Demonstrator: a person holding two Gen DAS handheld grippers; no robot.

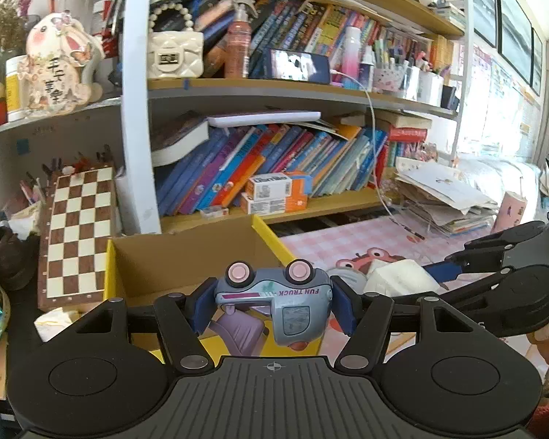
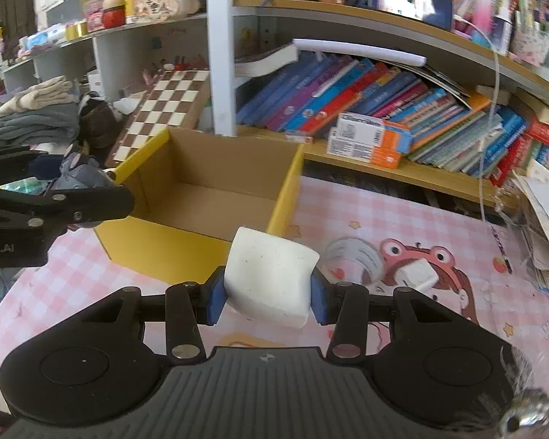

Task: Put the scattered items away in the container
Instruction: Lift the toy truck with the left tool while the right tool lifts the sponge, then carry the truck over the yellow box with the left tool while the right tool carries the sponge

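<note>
Left gripper [image 1: 272, 301]: blue pads closed onto a toy truck [image 1: 274, 298], blue-grey with pink wheels, held upside down (wheels up, "FUN TRUCK" lettering inverted). In the left wrist view the truck hangs above the near right corner of the cardboard box [image 1: 179, 256]; the right wrist view shows the same gripper at the box's left wall, so it is at the box but whether fully over the opening cannot be settled.

Right gripper [image 2: 269, 289]: pads clamped on a white foam block [image 2: 271, 274], which bulges slightly between them. Block is off the table, just short of the box's near wall, toward its right corner.

Box: yellow outside, brown inside, open top, standing at the back edge of the pink checked table mat [image 2: 347, 219], against the bookshelf [image 2: 366, 109]. The part of its floor visible from the right wrist camera is bare; the near strip is hidden behind the wall.

Left on the mat, right of the box: a tape roll [image 2: 351, 256] just beside the box's right corner, and a small white cube-like piece [image 2: 419, 274] further right, on the cartoon frog print.

Progress, as a judgement: two items in hand and close to the box, none seen inside it, at least two lying loose. Most of the tidying appears outstanding.
</note>
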